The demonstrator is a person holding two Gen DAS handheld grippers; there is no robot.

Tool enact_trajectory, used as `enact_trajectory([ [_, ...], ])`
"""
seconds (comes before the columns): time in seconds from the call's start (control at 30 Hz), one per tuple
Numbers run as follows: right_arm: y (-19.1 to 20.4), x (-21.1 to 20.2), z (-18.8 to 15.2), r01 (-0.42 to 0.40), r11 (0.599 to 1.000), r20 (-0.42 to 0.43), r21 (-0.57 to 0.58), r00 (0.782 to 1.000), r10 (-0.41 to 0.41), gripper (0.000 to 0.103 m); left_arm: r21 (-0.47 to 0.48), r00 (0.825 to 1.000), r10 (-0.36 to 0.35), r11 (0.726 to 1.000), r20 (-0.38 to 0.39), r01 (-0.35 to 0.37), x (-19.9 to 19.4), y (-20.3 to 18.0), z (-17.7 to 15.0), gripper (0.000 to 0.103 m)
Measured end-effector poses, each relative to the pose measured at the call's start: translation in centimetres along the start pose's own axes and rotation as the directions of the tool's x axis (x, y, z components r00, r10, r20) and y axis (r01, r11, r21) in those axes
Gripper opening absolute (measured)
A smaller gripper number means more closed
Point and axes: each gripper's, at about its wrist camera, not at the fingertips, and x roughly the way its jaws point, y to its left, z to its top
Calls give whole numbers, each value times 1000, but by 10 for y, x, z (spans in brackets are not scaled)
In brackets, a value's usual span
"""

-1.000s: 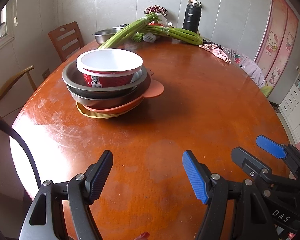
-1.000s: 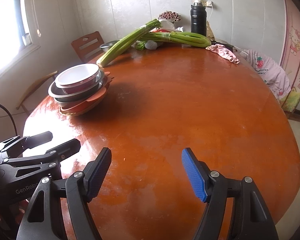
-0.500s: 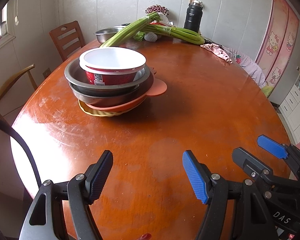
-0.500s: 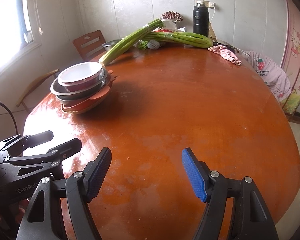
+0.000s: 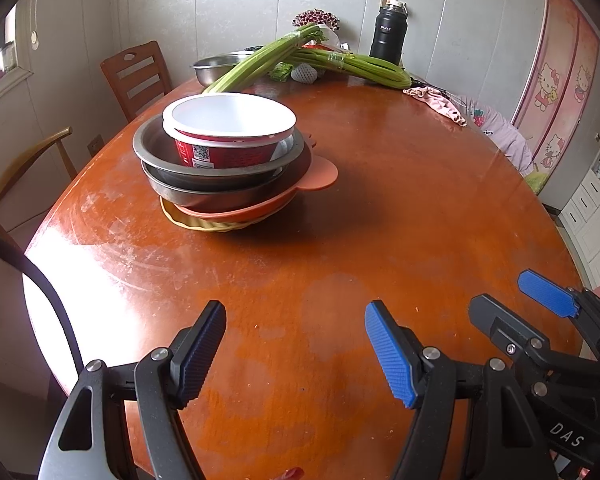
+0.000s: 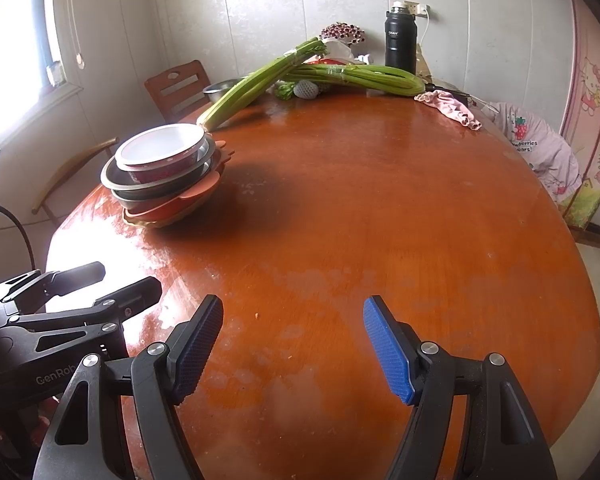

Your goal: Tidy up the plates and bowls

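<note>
A stack of dishes stands on the round wooden table (image 5: 380, 208) at its left side. On top sits a red bowl with a white inside (image 5: 230, 126), nested in two metal bowls (image 5: 216, 176), over an orange plate (image 5: 316, 178) and a yellow plate (image 5: 196, 224). In the right wrist view the same stack (image 6: 164, 176) is at the middle left. My left gripper (image 5: 296, 344) hovers open over bare table near the front edge, well short of the stack. My right gripper (image 6: 292, 340) is open too, empty, to the right of the left one.
At the table's far side lie long green celery bundles (image 5: 312, 60), a metal bowl (image 5: 216, 66), a black flask (image 5: 390, 34) and a pink cloth (image 5: 436, 100). Wooden chairs (image 5: 136, 76) stand at the left. A pink garment (image 6: 540, 148) hangs at the right.
The stack of dishes sits a little nearer and lower in both views than a second ago. Both grippers keep the same opening, nothing between the fingers.
</note>
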Motion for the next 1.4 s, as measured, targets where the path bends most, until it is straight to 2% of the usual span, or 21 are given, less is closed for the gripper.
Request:
enact_trajectory([
  [1.2, -1, -2, -2, 8, 1000, -5, 5, 1000, -8, 74, -7, 1000, 9, 1000, -10, -9, 0, 6, -2, 72],
  [1.4, -4, -1, 5, 11, 1000, -16, 5, 1000, -11, 74, -27, 1000, 14, 1000, -4, -14, 1, 23, 2, 72],
])
